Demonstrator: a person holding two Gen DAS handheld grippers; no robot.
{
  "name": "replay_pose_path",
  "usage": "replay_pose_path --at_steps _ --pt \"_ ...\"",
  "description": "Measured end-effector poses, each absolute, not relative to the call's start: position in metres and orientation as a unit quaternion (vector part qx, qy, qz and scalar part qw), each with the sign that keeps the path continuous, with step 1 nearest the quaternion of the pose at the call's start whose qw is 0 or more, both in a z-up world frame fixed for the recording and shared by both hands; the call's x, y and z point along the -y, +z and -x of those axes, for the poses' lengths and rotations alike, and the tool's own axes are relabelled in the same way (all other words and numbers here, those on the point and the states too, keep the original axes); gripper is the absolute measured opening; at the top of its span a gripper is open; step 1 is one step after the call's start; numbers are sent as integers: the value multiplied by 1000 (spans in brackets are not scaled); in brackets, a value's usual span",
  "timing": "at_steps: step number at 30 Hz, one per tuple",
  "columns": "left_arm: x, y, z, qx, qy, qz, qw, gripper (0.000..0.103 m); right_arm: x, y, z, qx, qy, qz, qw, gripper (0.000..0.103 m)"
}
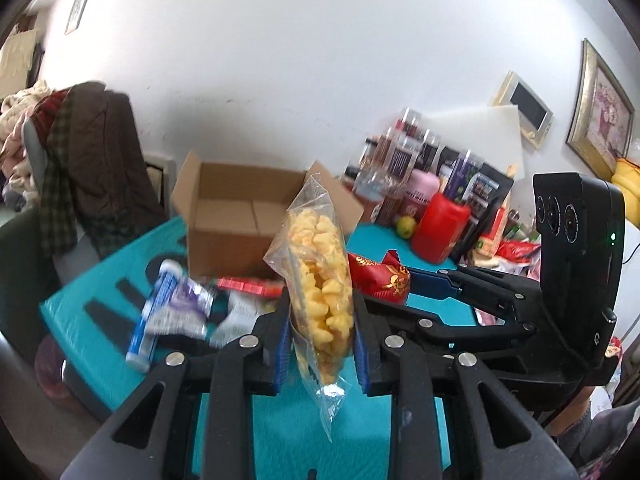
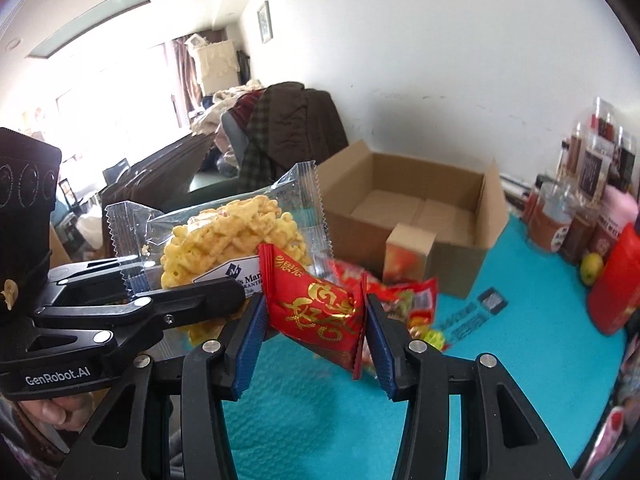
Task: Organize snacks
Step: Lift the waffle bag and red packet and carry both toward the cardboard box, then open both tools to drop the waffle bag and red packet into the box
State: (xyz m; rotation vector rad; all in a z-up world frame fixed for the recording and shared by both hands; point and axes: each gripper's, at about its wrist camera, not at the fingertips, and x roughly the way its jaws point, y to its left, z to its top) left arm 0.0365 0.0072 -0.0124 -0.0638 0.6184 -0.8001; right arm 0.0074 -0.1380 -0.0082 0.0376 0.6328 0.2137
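Chair, far left: draped with a brown coat (image 1: 108, 160) and other clothing
Loose snacks: a blue and white packet (image 1: 160, 312) and other blurred wrappers lie on the teal counter (image 1: 100, 320), near the box's left front
Cardboard box: open box (image 1: 240, 216) at the far side of the counter, flaps up, nothing visible inside
Left gripper (image 1: 320, 320): fingers narrowly parted and pressed on either side of a clear bag of yellow puffed snack (image 1: 320, 272), held upright above the counter
Right gripper (image 2: 316, 320): fingers partly open and clamped on a red packet with gold lettering (image 2: 320, 308), lifted clear of the counter just right of the clear bag
Small carton (image 2: 410, 256): stands against the near wall of the box
Red and green wrappers (image 2: 408, 304): lie on the counter beyond the red packet
Far right: jars and bottles (image 1: 404, 160), a red container (image 1: 440, 228) and a yellow-green fruit (image 1: 405, 226) crowd the wall
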Motion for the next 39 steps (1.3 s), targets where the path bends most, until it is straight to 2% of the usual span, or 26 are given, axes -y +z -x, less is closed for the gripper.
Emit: replay_pose_path --at_steps 7,16,28,39 --pt "17 9 -73 -271 -405 23 873 25 156 23 -38 -288 74 5 955 48" --pt "36 18 -129 -260 -400 14 879 25 172 31 -93 -278 74 17 958 48" --pt "68 10 -200 -272 -383 -16 883 25 196 18 -168 -281 73 27 956 48" --pt "95 -15 -246 -310 -363 -49 878 25 215 -12 -222 -323 68 21 944 48"
